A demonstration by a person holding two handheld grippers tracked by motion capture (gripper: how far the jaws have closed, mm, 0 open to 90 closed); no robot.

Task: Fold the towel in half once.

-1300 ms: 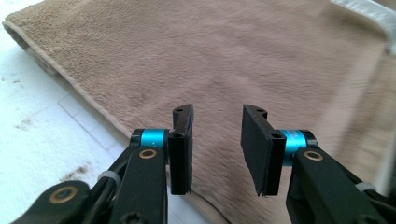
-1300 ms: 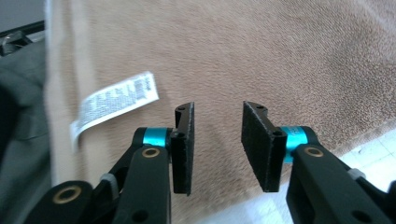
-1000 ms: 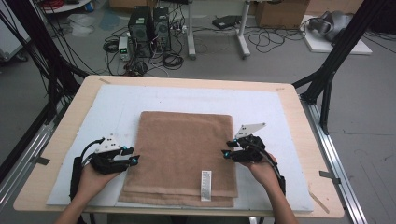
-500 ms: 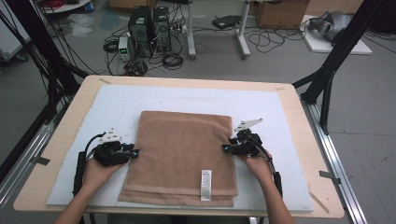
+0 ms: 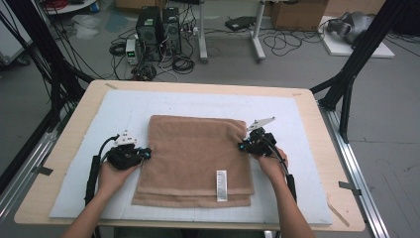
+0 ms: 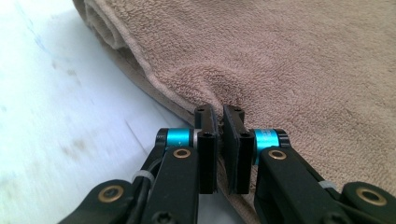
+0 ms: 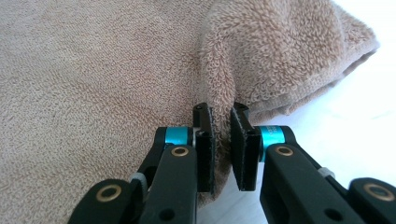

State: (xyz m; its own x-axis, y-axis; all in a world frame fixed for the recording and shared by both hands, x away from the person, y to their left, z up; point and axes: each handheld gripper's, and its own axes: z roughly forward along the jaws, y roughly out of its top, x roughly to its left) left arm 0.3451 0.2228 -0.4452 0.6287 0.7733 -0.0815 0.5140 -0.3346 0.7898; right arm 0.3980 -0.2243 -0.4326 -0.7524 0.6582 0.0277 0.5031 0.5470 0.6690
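We have the folded brown towel (image 5: 195, 158) flat mid-surface on the white mat (image 5: 297, 124). Left hand-held gripper (image 6: 219, 122) and right hand-held gripper (image 7: 219, 122) have just been closing, each pinching a side edge. We lift both evenly, keeping layers together.

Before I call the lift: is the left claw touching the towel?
Touching. The left gripper view shows the left claw, just closing, pinching a ridge of the towel edge.
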